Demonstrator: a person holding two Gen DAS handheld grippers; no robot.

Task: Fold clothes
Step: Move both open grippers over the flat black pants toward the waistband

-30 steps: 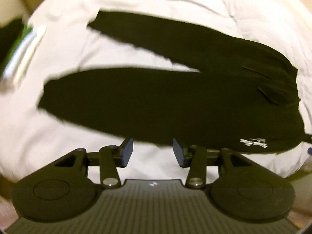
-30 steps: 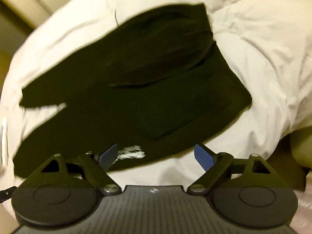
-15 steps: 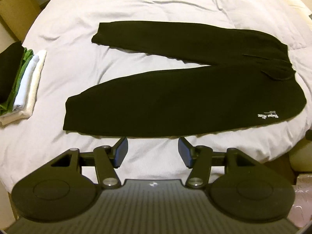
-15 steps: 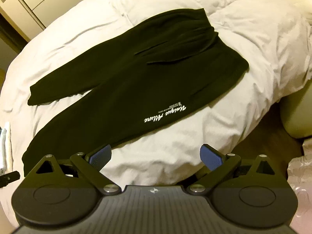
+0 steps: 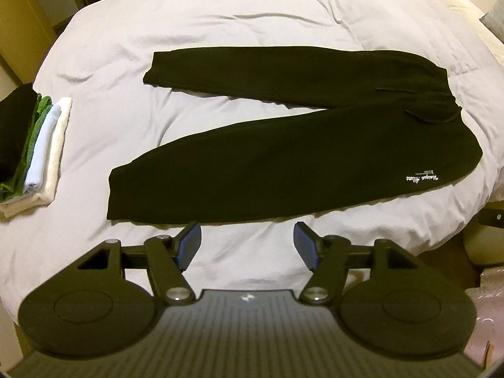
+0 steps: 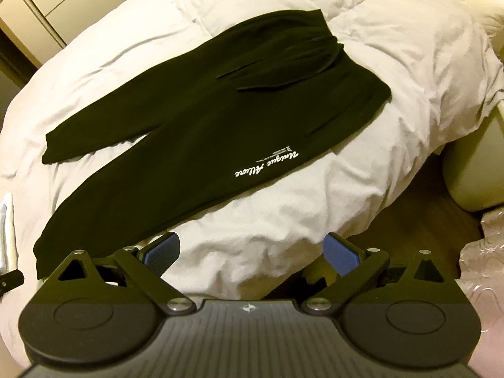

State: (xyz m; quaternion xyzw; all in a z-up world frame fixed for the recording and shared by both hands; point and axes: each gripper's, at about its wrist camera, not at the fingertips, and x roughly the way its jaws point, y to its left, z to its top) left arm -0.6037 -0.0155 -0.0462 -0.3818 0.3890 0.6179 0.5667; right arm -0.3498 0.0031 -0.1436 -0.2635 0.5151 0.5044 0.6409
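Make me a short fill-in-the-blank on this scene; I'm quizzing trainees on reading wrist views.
1. The black trousers lie spread on a ____ duvet.
2. The script logo on them is ____ in colour.
3. At the left edge of the left wrist view sits a ____ of folded clothes.
4. Between the right gripper pads there is ____.

Missing: white; white; stack; nothing

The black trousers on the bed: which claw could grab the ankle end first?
Probably the left claw. The near ankle cuff of the black trousers lies just ahead of it. The right claw hangs nearer the waist end, by the white lettering. Both are empty; the left's jaws are opening.
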